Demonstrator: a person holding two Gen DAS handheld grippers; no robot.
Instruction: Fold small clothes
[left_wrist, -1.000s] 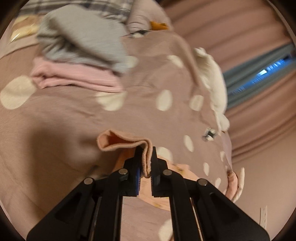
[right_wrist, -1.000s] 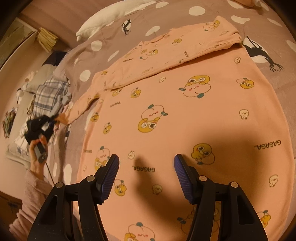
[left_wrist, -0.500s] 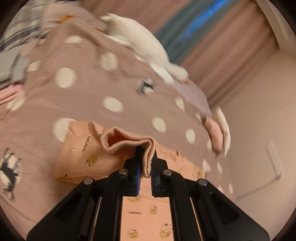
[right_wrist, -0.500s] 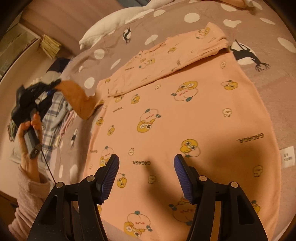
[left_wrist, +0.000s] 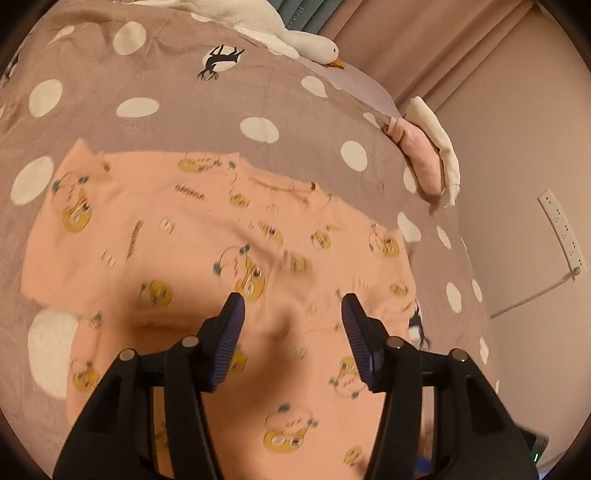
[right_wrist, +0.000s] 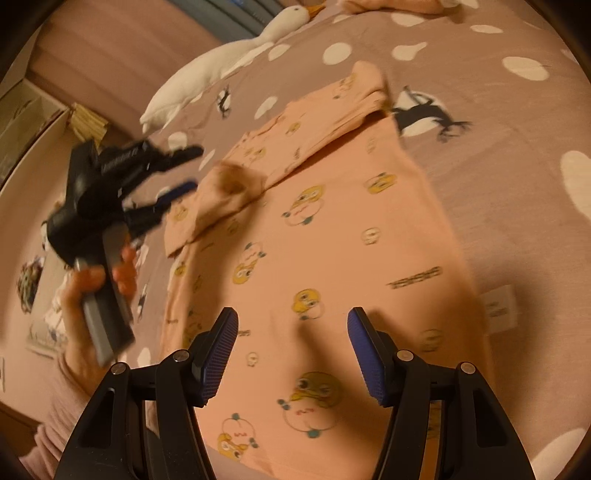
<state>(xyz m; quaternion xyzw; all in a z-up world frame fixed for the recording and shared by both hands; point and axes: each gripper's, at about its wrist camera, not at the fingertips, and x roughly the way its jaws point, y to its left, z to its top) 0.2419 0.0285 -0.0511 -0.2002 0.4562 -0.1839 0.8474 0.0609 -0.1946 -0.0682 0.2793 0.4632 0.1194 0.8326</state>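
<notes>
On the dotted bedspread (left_wrist: 184, 74), the peach shirt (left_wrist: 207, 236) lies clear of the bed's edge.

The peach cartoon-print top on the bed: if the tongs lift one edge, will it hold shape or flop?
Probably flop: the peach top lies flat and its sleeve sits crumpled where dropped. Likely light, being thin. It may drag across the bedspread rather than slide.

My bed (right_wrist: 517, 221), spread with a mauve cover dotted in white.

A peach top (right_wrist: 332, 240) printed with yellow cartoon figures lies flat across the cover before me. At the far edge I see a white goose plush (left_wrist: 288, 33), and at the far right a pink-and-cream bundle (left_wrist: 428, 162) sits by the wall.
</notes>
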